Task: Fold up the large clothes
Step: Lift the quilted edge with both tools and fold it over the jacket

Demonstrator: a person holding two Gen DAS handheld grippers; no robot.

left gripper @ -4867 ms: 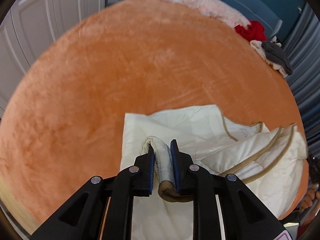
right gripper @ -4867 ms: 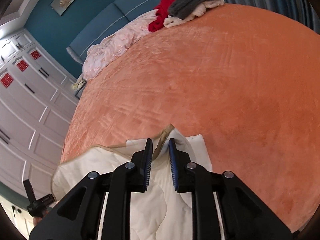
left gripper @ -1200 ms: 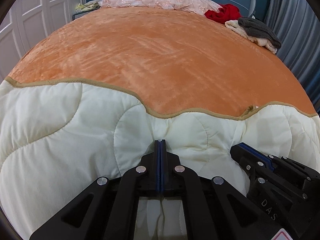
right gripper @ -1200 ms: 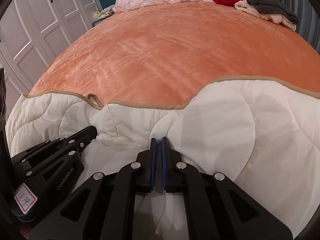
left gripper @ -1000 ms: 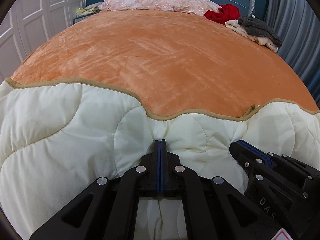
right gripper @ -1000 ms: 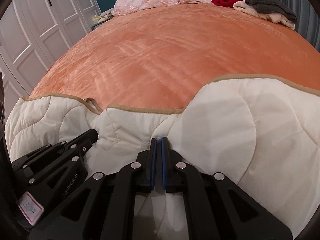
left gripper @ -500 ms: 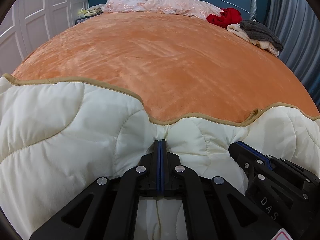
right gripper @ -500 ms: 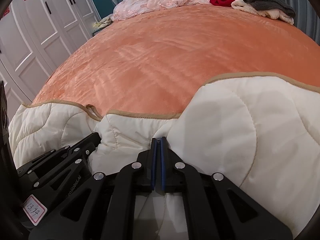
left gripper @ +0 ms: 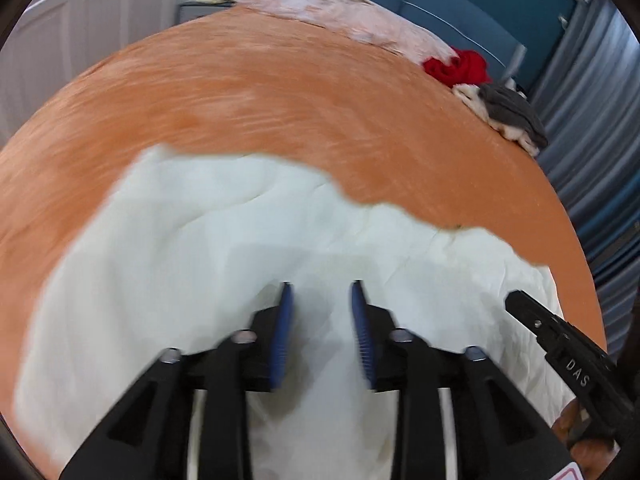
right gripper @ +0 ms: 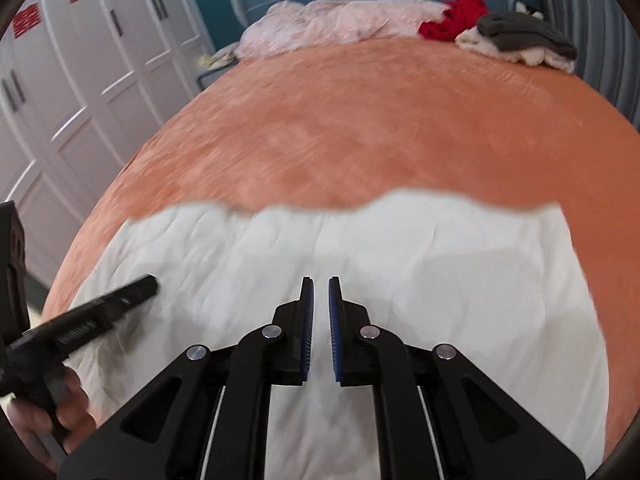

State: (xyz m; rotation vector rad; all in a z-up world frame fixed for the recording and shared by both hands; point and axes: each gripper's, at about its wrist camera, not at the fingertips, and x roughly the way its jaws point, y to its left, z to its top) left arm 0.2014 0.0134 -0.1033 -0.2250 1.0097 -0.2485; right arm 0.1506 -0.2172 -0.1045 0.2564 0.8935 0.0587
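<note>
Where both pinched, left gripper (left gripper: 320, 292) and right gripper (right gripper: 319, 284) now gape above quilt (right gripper: 400, 264).

Both grippers, clamped on the cream quilt (right gripper: 400, 264) half a second ago, now stand parted and hold nothing. The left gripper (left gripper: 320, 296) gapes wide, the right gripper (right gripper: 319, 286) only narrowly. The quilt, bunched between the fingers before, now lies flat below and ahead of both fingertips.

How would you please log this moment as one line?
left tool: open, empty | right tool: open, empty | cream quilted garment: lying released on orange bedspread | phase: between folds
</note>
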